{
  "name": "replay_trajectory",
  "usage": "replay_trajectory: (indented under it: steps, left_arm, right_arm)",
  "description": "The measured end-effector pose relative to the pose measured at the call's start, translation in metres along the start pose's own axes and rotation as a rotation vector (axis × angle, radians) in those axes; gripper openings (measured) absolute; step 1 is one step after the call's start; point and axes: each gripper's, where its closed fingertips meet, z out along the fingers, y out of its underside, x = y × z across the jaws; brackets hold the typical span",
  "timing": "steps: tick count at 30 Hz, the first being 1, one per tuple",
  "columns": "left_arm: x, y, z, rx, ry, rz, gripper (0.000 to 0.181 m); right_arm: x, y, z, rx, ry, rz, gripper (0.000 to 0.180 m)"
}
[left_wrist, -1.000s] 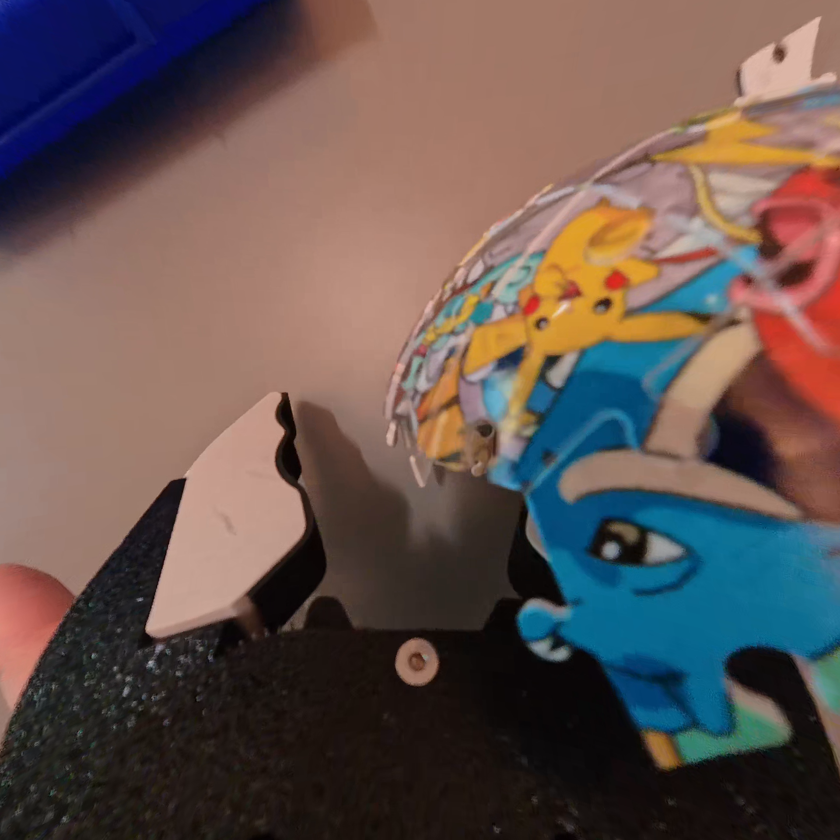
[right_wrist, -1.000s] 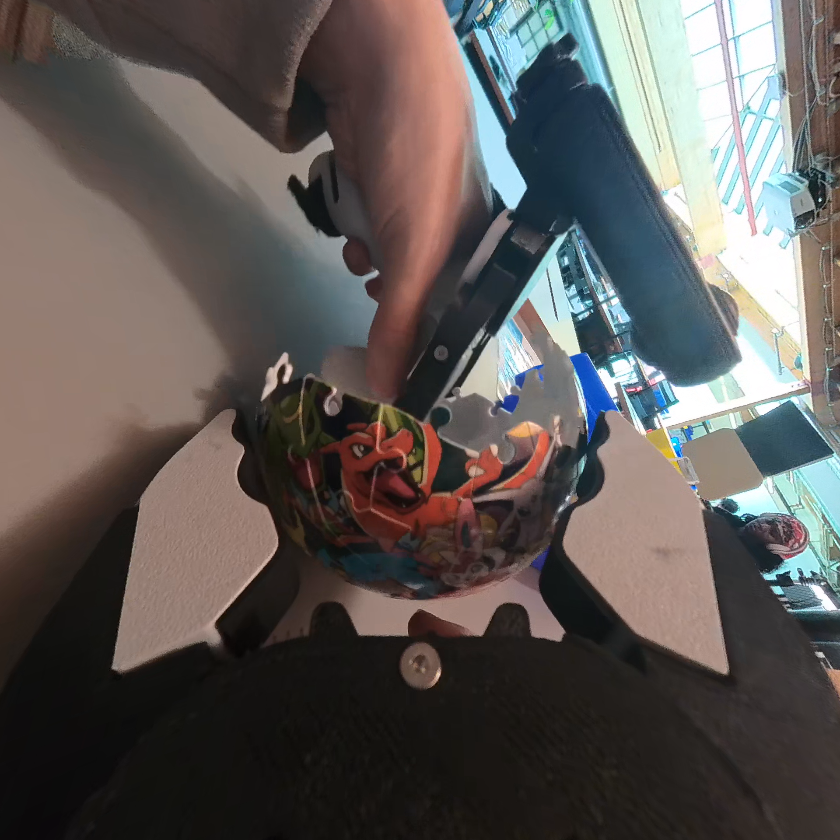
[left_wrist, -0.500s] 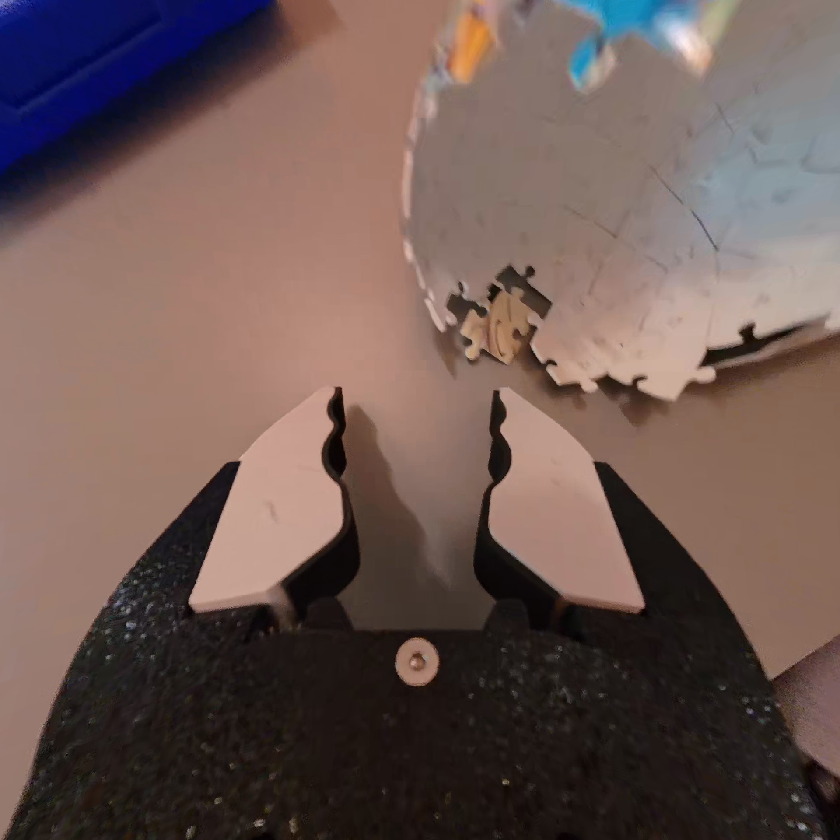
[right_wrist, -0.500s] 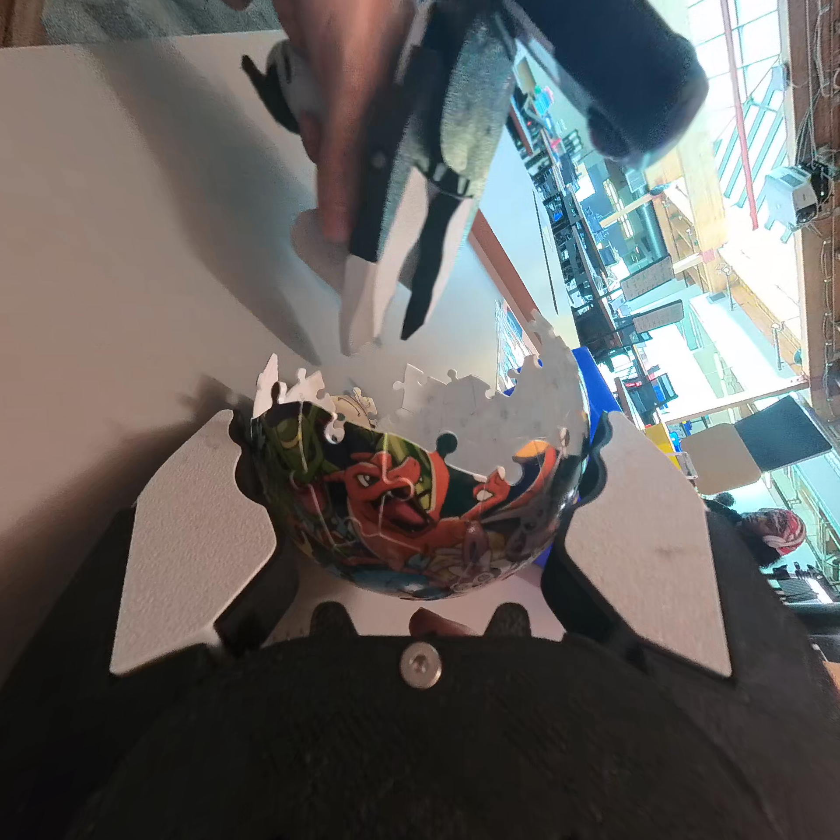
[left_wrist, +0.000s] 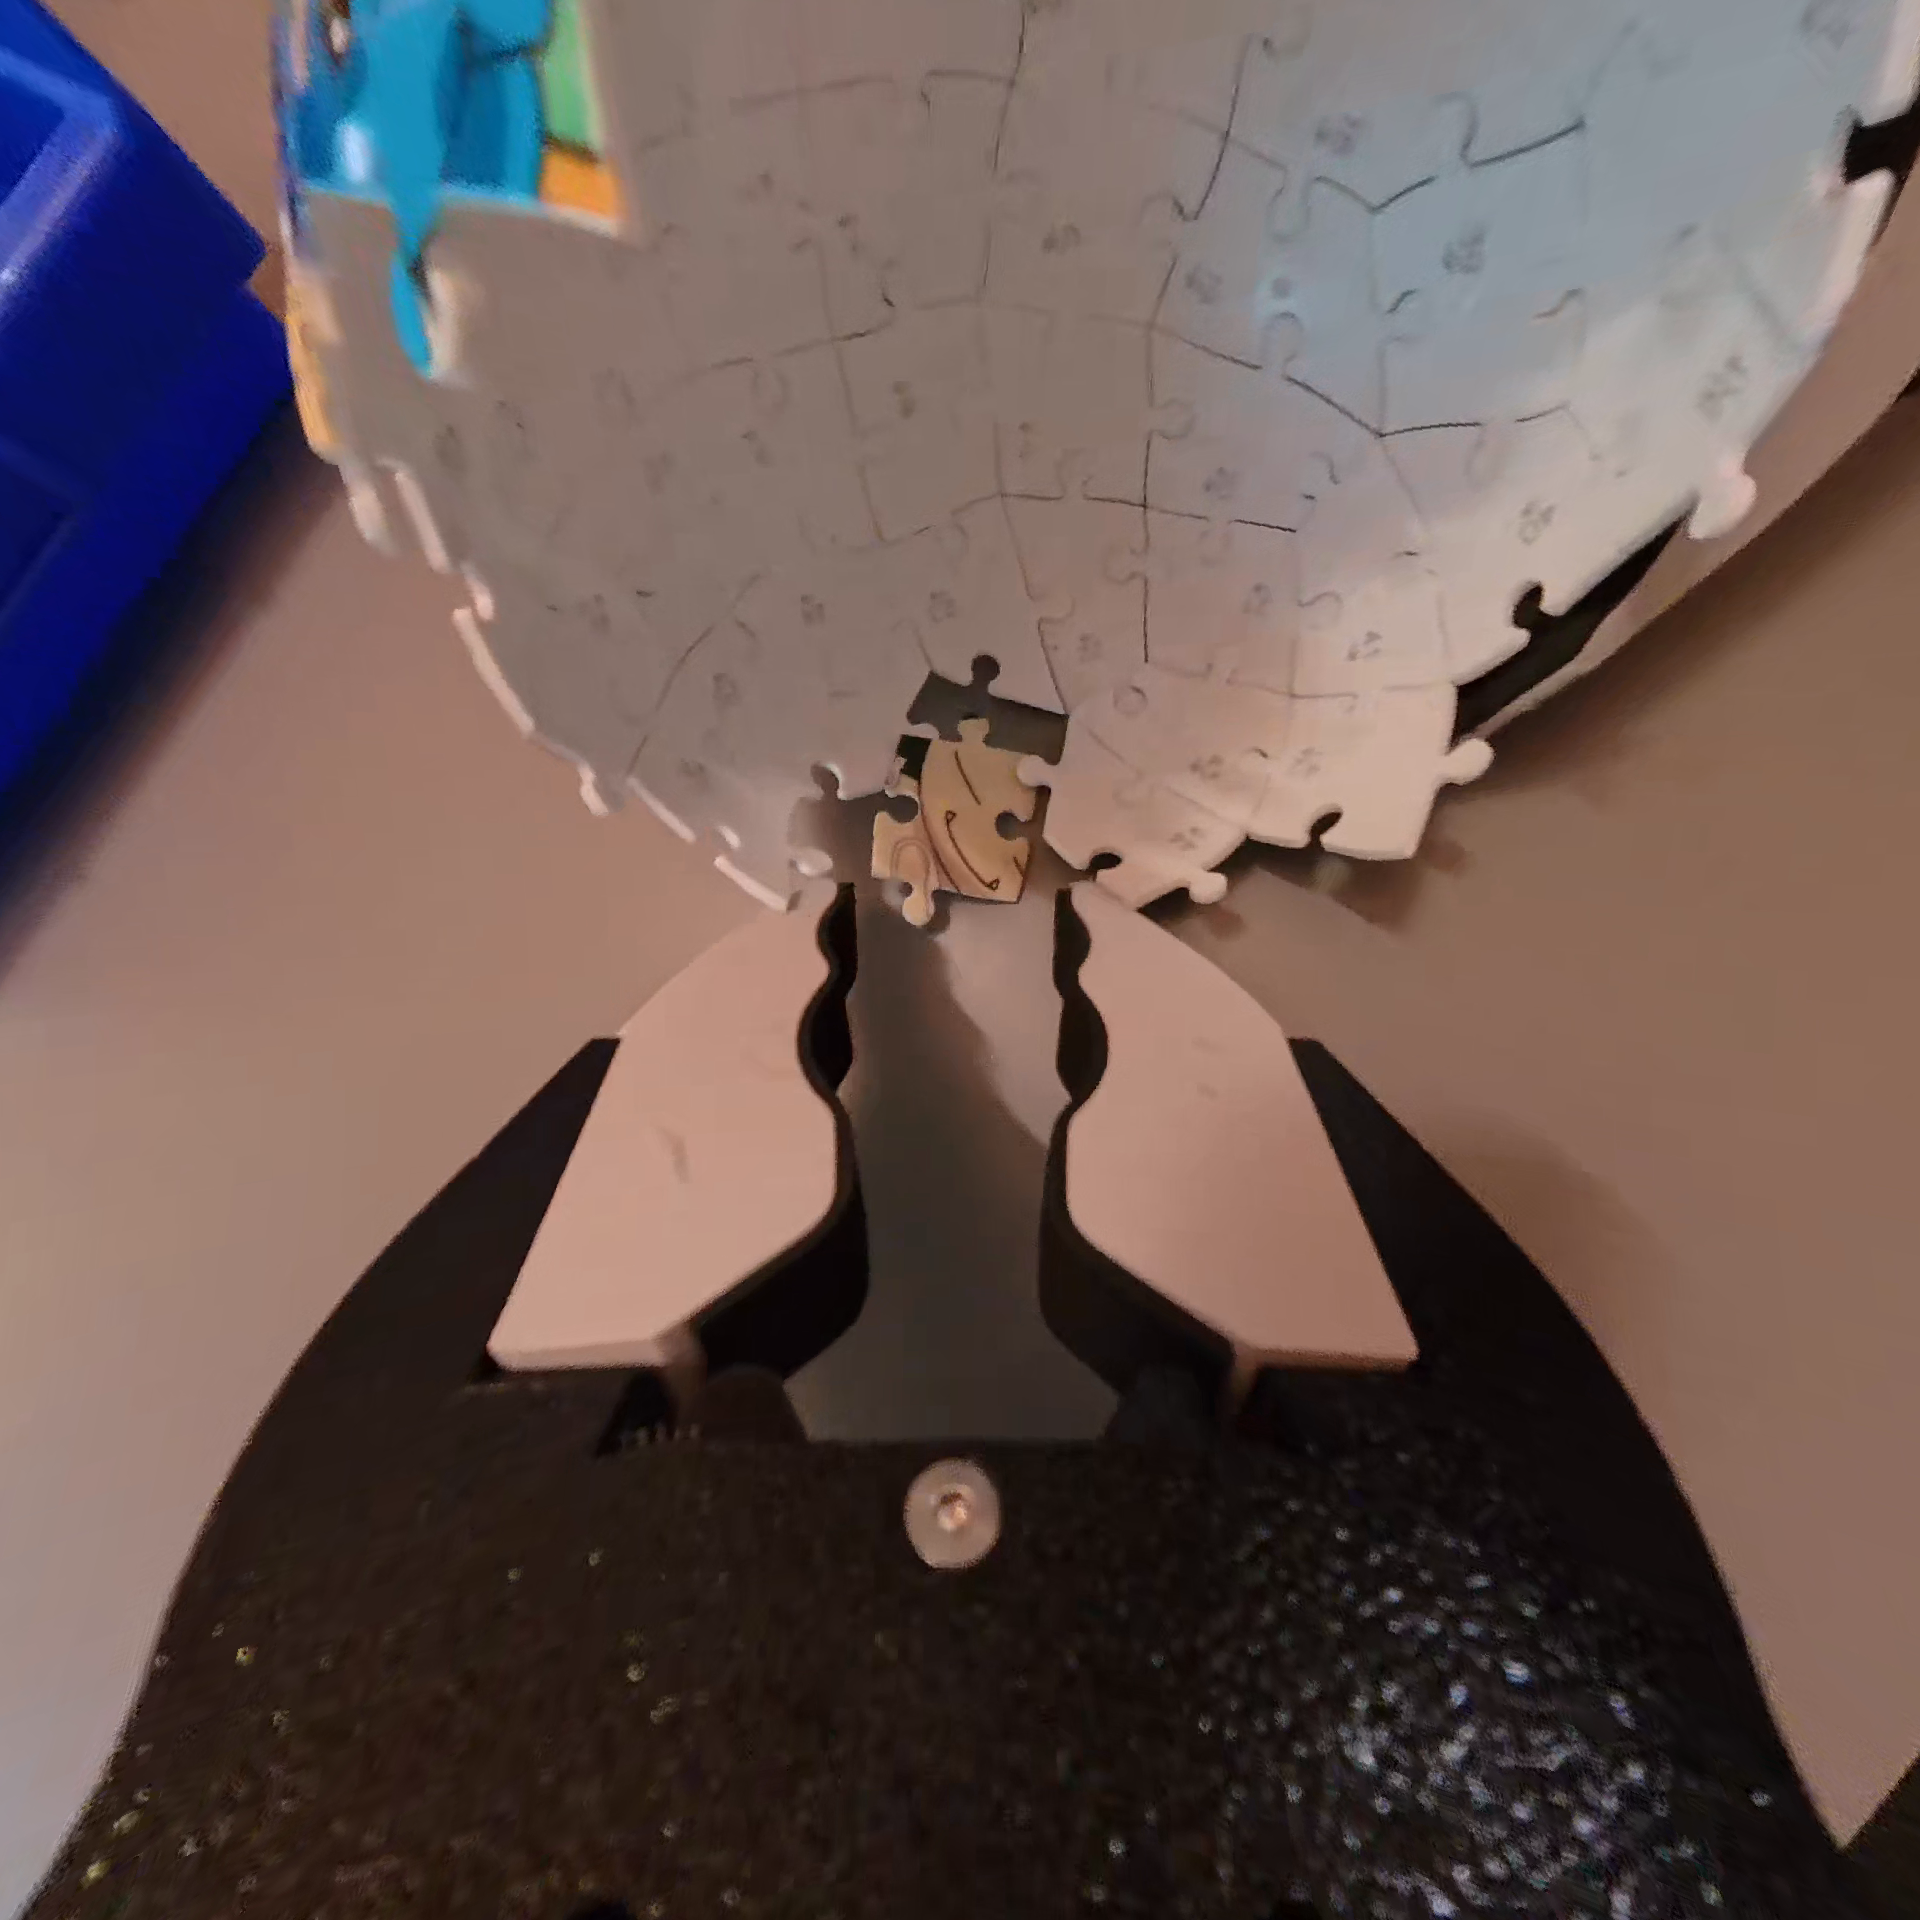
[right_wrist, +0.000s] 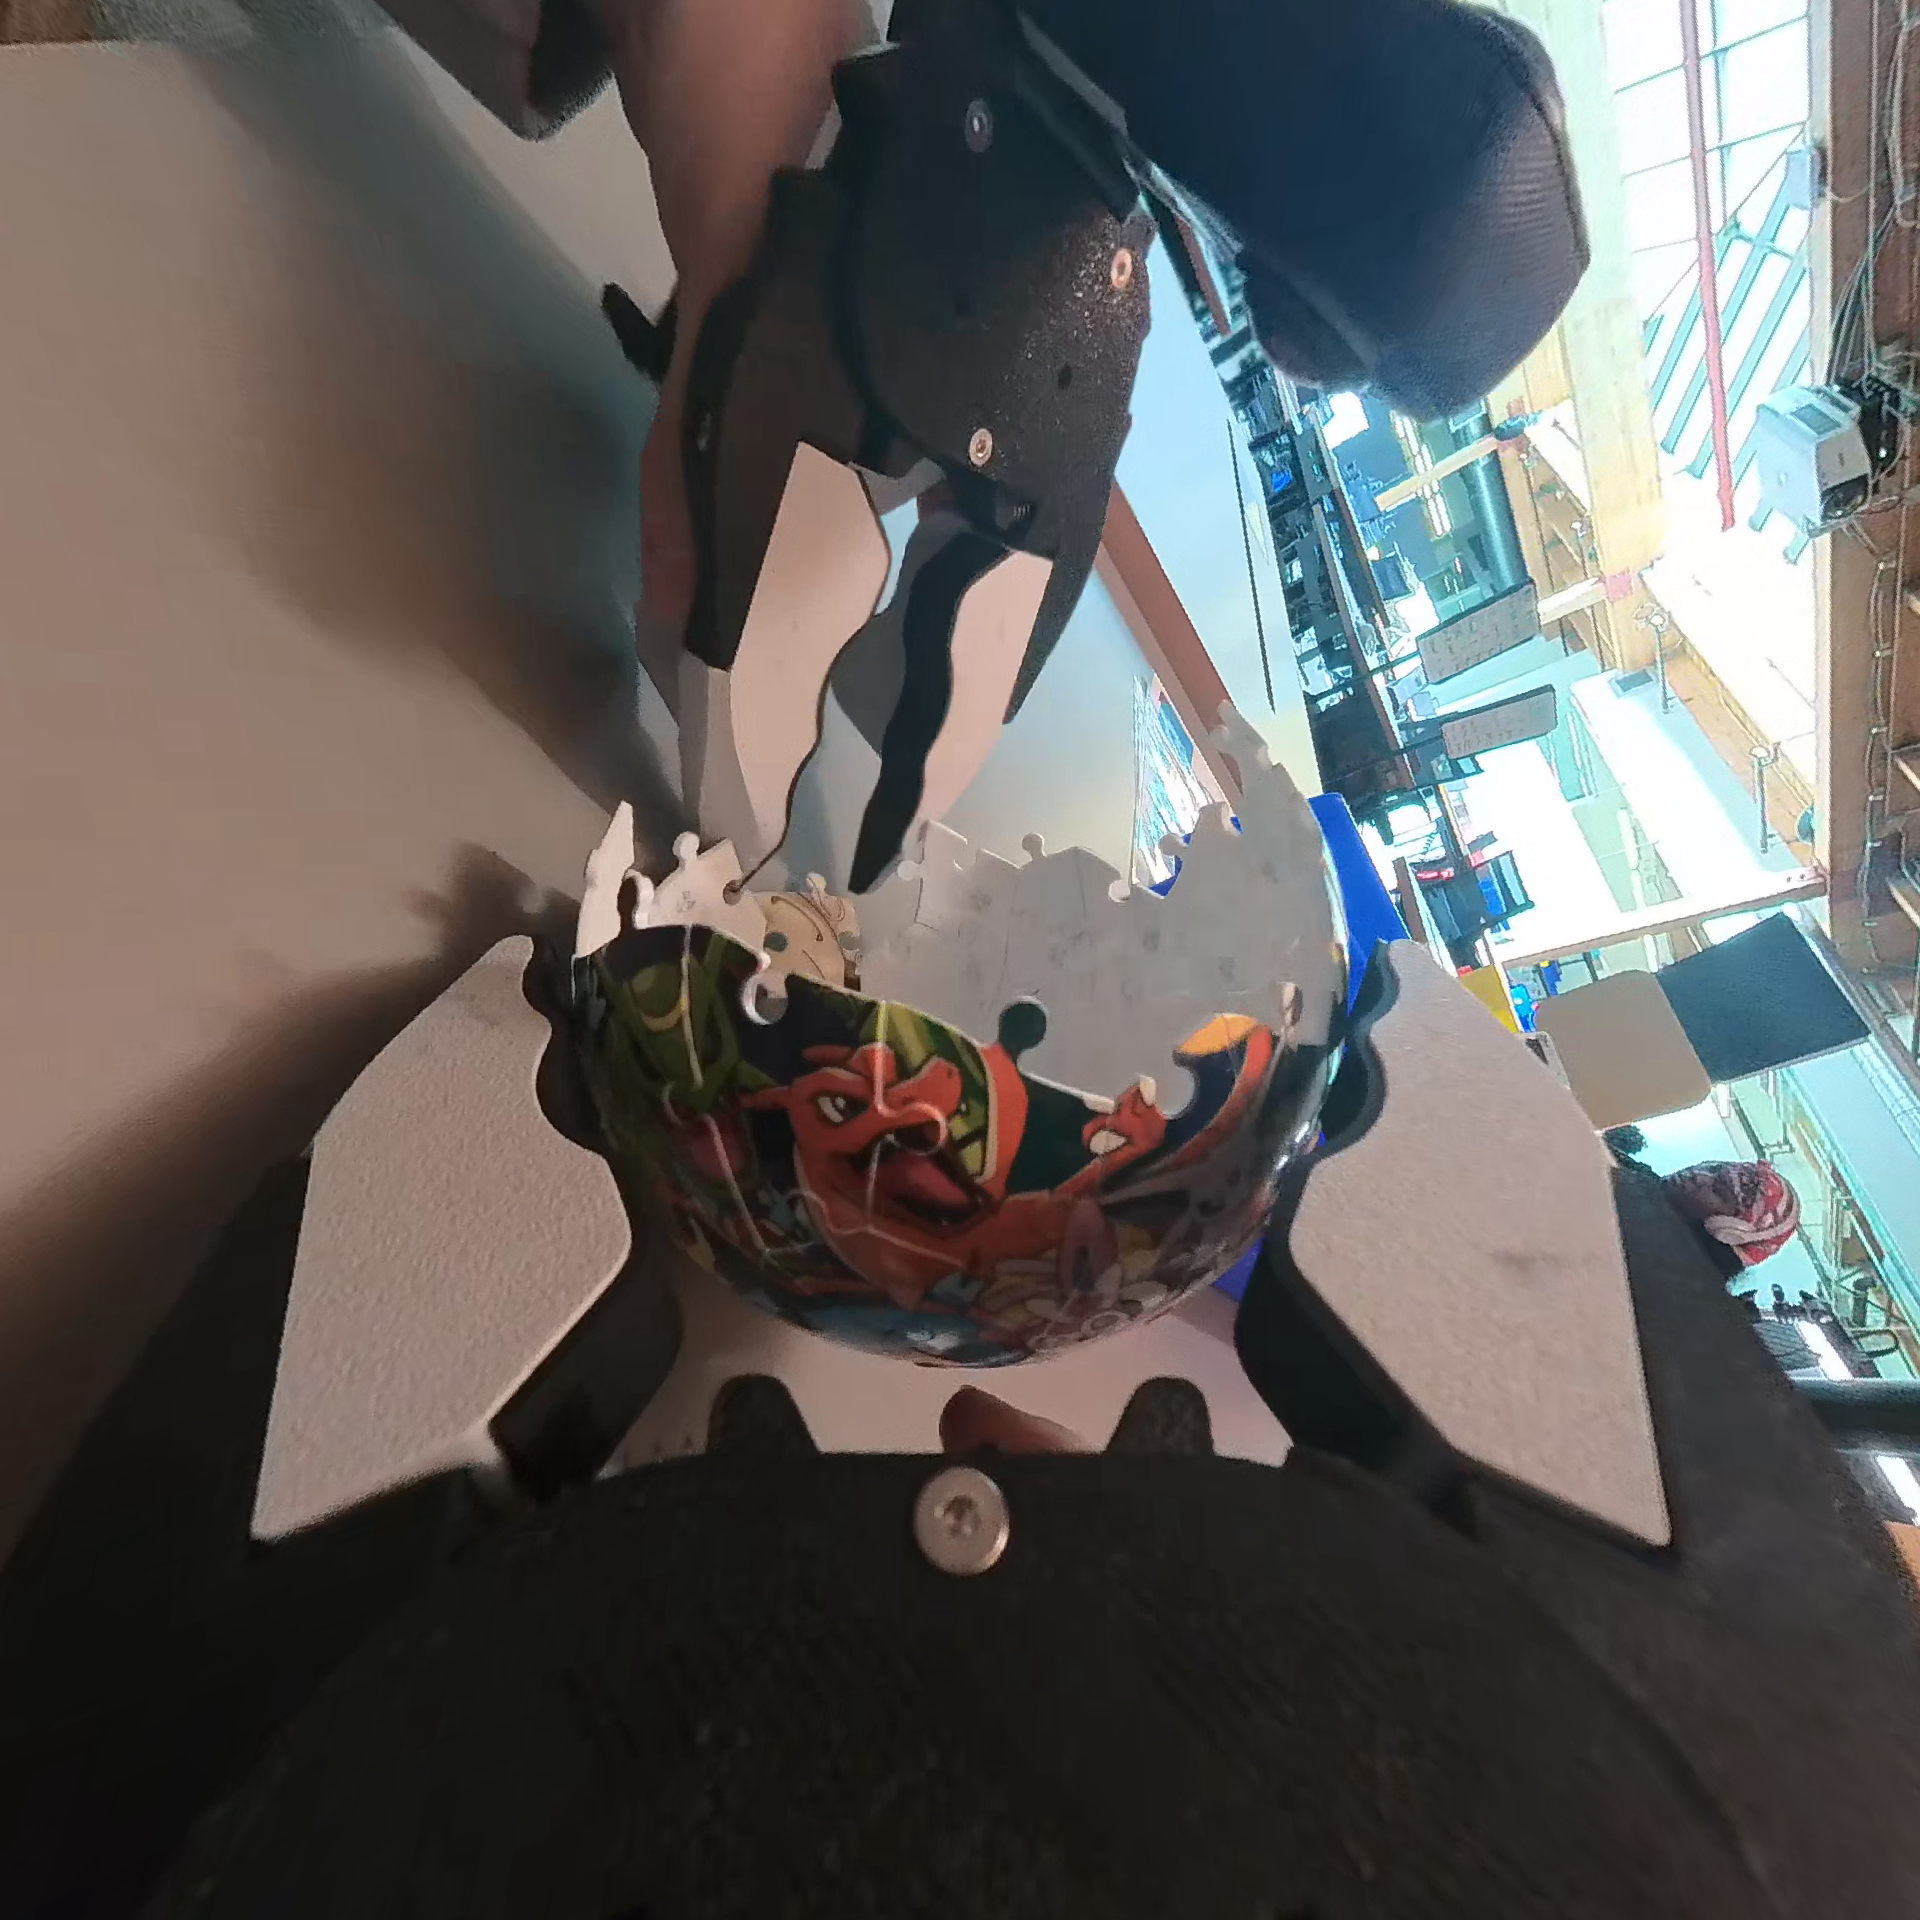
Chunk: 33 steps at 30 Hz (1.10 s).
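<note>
Left wrist view: the left gripper (left_wrist: 954, 914) is pointing its fingers, set a little apart and holding nothing, at the rim of a half-built puzzle ball (left_wrist: 1039, 416). Only this view is showing the ball's pale grey inside, with faint printed marks on the backs of the pieces. A loose cream piece (left_wrist: 961, 821) with dark lines is sitting in a gap at the rim, just beyond the fingertips; touching or not, I cannot tell. A patch of blue and green print (left_wrist: 457, 114) is showing at the upper left of the ball. A blue bin (left_wrist: 94, 436) is standing at the left on the grey table (left_wrist: 312, 1039); its contents are out of sight.

Right wrist view: the right gripper (right_wrist: 956, 1039) is clamping the ball (right_wrist: 935, 1164) from both sides, open rim facing away from the camera. Only here is the printed outside showing: a red-orange cartoon creature on green and black. The left gripper (right_wrist: 810, 862) is reaching in from above, tips at the far rim beside the cream piece (right_wrist: 810, 930). A hand (right_wrist: 665, 436) is gripping it. A workshop is blurring behind at the right.
</note>
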Motion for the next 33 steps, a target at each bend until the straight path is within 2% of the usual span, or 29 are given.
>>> replay_trajectory:
  steps: [3, 6, 7, 8, 13, 15, 16, 22, 24, 28, 33]
  left_arm:
    - [-0.002, -0.001, 0.002, 0.018, 0.027, -0.004, 0.029]
    - [-0.004, -0.001, 0.003, 0.037, 0.037, -0.027, 0.012]
    - [-0.005, 0.0, 0.003, 0.038, 0.036, -0.036, 0.0]
    - [-0.005, 0.0, 0.003, 0.041, 0.036, -0.042, 0.0]
    - [-0.006, 0.002, 0.0, 0.048, 0.031, -0.067, 0.002]
    - [-0.013, 0.005, 0.0, 0.031, -0.008, -0.113, 0.034]
    - [-0.017, 0.005, 0.001, 0.026, -0.02, -0.138, 0.039]
    - [-0.017, -0.001, 0.009, 0.029, 0.03, -0.243, 0.039]
    - [-0.016, -0.002, 0.01, 0.03, 0.037, -0.237, 0.039]
    - [-0.014, -0.004, 0.012, 0.03, 0.053, -0.184, 0.025]
    - [-0.011, 0.001, 0.007, 0.018, 0.059, -0.188, 0.024]
  right_arm:
    - [0.0, -0.001, 0.0, 0.004, 0.0, 0.003, 0.138]
    - [0.0, 0.0, 0.0, 0.001, -0.001, -0.005, 0.138]
    - [0.0, 0.0, -0.001, 0.001, -0.001, -0.003, 0.138]
    - [0.0, 0.0, -0.001, 0.001, -0.001, -0.002, 0.138]
    - [0.0, 0.001, 0.0, 0.002, -0.001, 0.006, 0.138]
    - [0.001, 0.002, -0.001, -0.002, -0.001, 0.008, 0.138]
    - [0.001, 0.004, -0.001, -0.005, 0.001, 0.008, 0.138]
    - [0.001, 0.006, 0.001, -0.019, 0.011, 0.005, 0.138]
    - [0.001, 0.004, 0.001, -0.015, 0.006, -0.004, 0.138]
    - [0.0, 0.001, 0.001, -0.013, 0.0, -0.008, 0.137]
    - [-0.001, 0.003, 0.002, -0.024, 0.001, -0.016, 0.138]
